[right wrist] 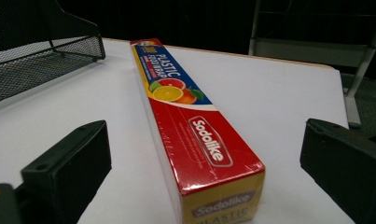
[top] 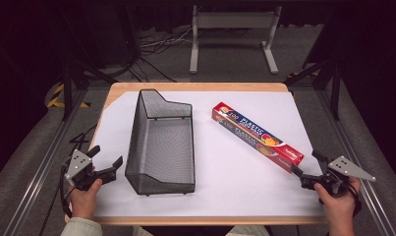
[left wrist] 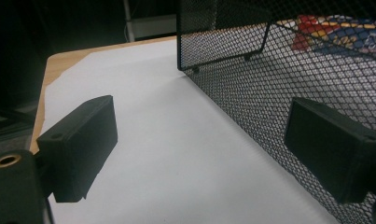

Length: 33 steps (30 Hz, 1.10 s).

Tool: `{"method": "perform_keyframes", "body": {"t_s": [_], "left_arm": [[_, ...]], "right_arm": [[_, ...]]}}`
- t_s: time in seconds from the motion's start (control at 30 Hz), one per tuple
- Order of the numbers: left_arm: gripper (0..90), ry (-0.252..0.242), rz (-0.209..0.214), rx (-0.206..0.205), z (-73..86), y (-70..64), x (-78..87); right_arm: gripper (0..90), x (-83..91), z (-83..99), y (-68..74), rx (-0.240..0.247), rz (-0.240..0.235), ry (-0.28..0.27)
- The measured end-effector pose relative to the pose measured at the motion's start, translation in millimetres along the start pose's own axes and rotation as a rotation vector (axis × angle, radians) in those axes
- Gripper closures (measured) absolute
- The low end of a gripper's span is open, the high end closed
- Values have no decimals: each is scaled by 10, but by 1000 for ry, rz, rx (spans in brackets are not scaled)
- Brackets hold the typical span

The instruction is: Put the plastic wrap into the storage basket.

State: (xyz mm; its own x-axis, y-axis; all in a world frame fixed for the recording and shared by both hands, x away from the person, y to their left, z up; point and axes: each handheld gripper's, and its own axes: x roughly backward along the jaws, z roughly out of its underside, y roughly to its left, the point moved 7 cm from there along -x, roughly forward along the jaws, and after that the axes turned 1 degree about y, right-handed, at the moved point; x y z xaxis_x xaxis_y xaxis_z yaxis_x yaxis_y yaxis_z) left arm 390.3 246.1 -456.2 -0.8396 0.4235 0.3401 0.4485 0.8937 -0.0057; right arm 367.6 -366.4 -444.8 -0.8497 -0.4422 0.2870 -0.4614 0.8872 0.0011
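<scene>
High view: a black mesh basket [top: 161, 147] sits left of center on the white table [top: 225, 191], a red plastic wrap box [top: 257, 136] lying diagonally to its right. Left gripper [top: 106, 164] waits beside the basket, jaws apart. Right gripper [top: 308, 164], jaws spread, faces the box's near end.

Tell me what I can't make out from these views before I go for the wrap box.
- Plastic wrap box: its near end runs off the bottom edge of the right gripper view.
- Same box in the left gripper view: seen only through the mesh basket, blurred.
- Small print on the box is too small in the high view.
- Right gripper fingers: wide apart, cut off by the frame's bottom edge.
</scene>
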Motion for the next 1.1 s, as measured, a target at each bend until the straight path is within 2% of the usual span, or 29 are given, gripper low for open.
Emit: {"method": "perform_keyframes", "body": {"t_s": [0.2, 0.37, 0.47, 0.5, 0.6, 0.63, 0.77, 0.8, 0.9, 0.93, 1.0, 1.03, 1.1], "left_arm": [[108, 6, -6, 8, 16, 13, -2], [115, 24, -50, 20, 41, 54, 3], [120, 33, -61, 20, 55, 65, 3], [121, 36, -63, 18, 59, 68, 3], [122, 37, -65, 19, 62, 71, -1], [123, 39, -67, 21, 67, 69, -6], [123, 41, -68, 18, 70, 71, -9], [123, 39, -66, 20, 70, 73, -9], [123, 44, -64, 16, 76, 74, -12], [123, 45, -65, 20, 80, 73, -15], [124, 50, -67, 16, 85, 73, -21], [125, 50, -66, 15, 85, 71, -22], [125, 51, -66, 10, 88, 69, -22]], "right_arm": [[15, -31, -103, 69, -14, -17, -10], [51, -74, -193, 128, -5, -58, 21], [83, -104, -250, 138, 0, -71, 43], [106, -114, -271, 138, -4, -73, 57], [149, -178, -294, 158, 1, -106, 149], [144, -212, -300, 167, 16, -109, 187], [150, -279, -380, 213, 44, -125, 202], [166, -315, -454, 238, 57, -130, 207], [186, -348, -529, 248, 66, -127, 214], [204, -371, -570, 247, 64, -126, 225], [233, -414, -602, 228, 4, -111, 271], [238, -443, -622, 205, -1, -102, 295], [263, -483, -683, 192, 23, -102, 296]]}}
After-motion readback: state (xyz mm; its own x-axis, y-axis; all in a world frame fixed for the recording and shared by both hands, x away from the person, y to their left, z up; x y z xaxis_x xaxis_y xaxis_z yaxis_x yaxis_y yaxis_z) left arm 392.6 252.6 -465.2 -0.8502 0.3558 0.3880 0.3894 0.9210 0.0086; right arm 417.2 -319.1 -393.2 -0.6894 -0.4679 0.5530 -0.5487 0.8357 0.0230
